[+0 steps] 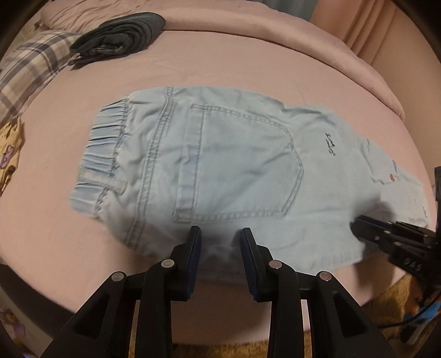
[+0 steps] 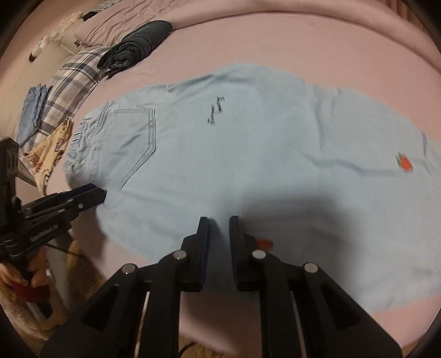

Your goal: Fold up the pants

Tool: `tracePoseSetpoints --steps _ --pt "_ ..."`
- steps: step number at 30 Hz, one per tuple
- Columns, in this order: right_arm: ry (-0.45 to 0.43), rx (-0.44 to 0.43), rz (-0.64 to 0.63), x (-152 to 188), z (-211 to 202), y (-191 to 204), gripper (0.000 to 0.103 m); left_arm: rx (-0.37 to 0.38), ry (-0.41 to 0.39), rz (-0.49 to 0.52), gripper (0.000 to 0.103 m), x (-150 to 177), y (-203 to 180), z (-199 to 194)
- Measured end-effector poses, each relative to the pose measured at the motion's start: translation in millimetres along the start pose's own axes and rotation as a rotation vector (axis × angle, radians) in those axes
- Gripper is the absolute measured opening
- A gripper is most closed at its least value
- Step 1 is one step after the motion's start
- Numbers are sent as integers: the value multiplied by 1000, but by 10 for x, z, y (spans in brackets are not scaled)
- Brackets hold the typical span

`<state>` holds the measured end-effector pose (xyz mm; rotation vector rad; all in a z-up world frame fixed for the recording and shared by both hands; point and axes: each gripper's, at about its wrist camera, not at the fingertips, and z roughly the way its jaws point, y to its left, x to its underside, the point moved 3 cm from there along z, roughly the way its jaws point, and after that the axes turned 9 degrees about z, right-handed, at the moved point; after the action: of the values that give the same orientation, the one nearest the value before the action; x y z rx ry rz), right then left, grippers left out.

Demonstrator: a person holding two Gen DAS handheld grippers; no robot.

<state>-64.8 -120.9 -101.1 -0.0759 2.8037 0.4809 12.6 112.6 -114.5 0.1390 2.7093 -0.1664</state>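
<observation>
Light blue denim pants (image 1: pixel 234 154) lie flat on the pink bed sheet (image 1: pixel 220 66), elastic waistband at the left and a back pocket facing up. In the right wrist view the pants (image 2: pixel 275 154) fill the middle, with a small red motif on the right. My left gripper (image 1: pixel 220 236) hangs over the pants' near edge, jaws apart, with cloth showing through the gap and no pinch visible. My right gripper (image 2: pixel 219 223) stands over the near edge further along the leg, with a narrow gap between its fingers and nothing seen clamped. Each gripper also shows at the side of the other's view.
A folded dark grey garment (image 1: pixel 121 35) lies at the back left beside a plaid pillow (image 1: pixel 30 63) and a yellow patterned cloth (image 1: pixel 9 148). Folded blue jeans (image 2: pixel 33 110) rest on the pillow. A bunched pink duvet (image 1: pixel 275 24) lines the back. A tan rug (image 1: pixel 386 303) lies below the bed edge.
</observation>
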Motion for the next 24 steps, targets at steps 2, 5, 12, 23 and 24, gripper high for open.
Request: tracePoseSetpoints --steps 2,5,12,23,24 --pt "-18 5 0 29 -116 -13 17 -3 -9 -4 33 11 19 -92" --pt "-75 6 -49 49 -216 67 24 -5 -45 10 33 -2 -11 -170" --pt "-13 8 -7 207 -61 -35 24 -23 -1 -17 33 65 83 27" --pt "-181 151 111 208 -702 -636 41 25 -31 72 33 -185 -456 -194" --pt "-198 156 155 206 -784 -769 42 73 -42 89 33 -232 -600 -207"
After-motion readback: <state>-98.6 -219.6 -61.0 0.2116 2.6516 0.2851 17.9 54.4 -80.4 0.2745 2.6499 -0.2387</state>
